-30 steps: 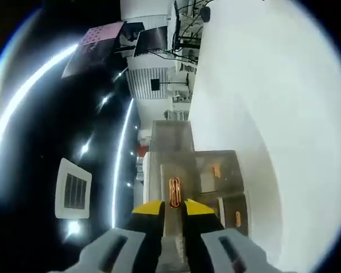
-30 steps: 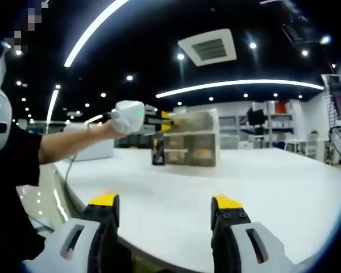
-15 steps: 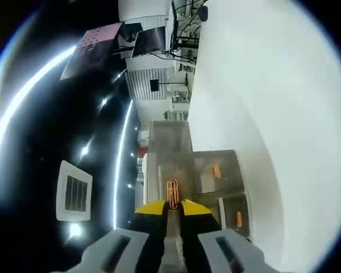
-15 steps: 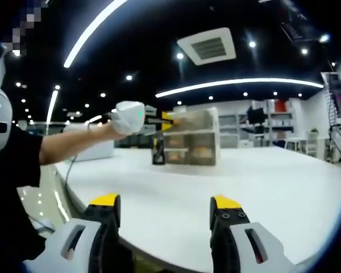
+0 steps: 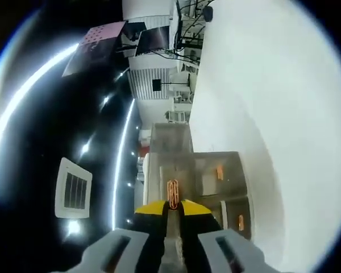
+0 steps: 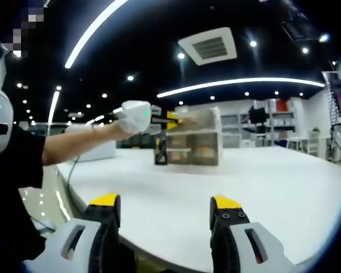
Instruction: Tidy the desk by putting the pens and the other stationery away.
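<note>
the left claw (image 5: 172, 209) was pinched tight on a paper clip (image 5: 173, 193), an orange-copper loop sticking up from between the yellow tips. it was held right in front of the clear drawer organiser (image 5: 196, 179), level with the upper drawers, and in the left gripper view the whole room was rolled sideways, with the white bench (image 5: 284, 114) running up the right side. small orange bits showed through the clear drawer fronts, too small to make out.

from the right gripper view, the left claw (image 6: 175, 120) was out at arm's length, its yellow tips up against the top tier of the organiser (image 6: 196, 136), which stood on the bench (image 6: 227, 176) well away from the camera. the person's hand (image 6: 133, 117) wrapped the white grip and a bare forearm (image 6: 79, 145) ran back to a dark sleeve (image 6: 11, 165) at the left edge. a dark upright item (image 6: 160, 152) stood just beside the organiser's left side, too small to tell what it was.

the right claw (image 6: 166, 206) was down at the near edge of the bench, tips wide apart, gripping nothing.
</note>
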The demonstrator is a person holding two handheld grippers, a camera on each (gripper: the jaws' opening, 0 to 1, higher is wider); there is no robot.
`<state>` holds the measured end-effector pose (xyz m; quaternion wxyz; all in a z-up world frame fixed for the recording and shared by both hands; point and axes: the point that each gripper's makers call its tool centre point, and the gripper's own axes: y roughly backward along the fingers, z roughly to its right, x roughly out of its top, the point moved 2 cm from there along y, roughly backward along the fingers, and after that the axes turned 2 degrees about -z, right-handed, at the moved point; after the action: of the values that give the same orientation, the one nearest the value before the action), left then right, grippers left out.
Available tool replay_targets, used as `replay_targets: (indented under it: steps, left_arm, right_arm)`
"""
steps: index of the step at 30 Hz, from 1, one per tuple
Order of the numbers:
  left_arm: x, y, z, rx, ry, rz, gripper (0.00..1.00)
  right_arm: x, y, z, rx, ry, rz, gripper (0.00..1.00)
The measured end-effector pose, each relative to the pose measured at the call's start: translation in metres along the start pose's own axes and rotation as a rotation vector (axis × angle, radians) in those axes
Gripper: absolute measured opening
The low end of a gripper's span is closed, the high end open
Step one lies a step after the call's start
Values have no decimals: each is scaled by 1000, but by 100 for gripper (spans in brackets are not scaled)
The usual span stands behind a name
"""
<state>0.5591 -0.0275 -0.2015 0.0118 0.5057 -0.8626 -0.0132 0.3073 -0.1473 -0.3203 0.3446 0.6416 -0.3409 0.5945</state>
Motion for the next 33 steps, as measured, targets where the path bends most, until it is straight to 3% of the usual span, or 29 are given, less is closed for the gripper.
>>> replay_targets:
  steps: [3, 18, 20, 33]
  left_arm:
    - [-8, -5, -2, -6, 52, -18, 9]
    - [-24, -30, -4, -35, 125, -57, 9]
    - [-25, -34, -4, -42, 178, -52, 9]
    - [-40, -59, -6, -66, 209, -90, 10]
  right_arm:
    - [-1, -1, -1, 3, 1, -4, 60]
    - [-6, -2, 0, 5, -8, -15, 60]
    - [-6, -1, 1, 3, -9, -15, 60]
    - [-7, -1, 4, -6, -8, -20, 60]
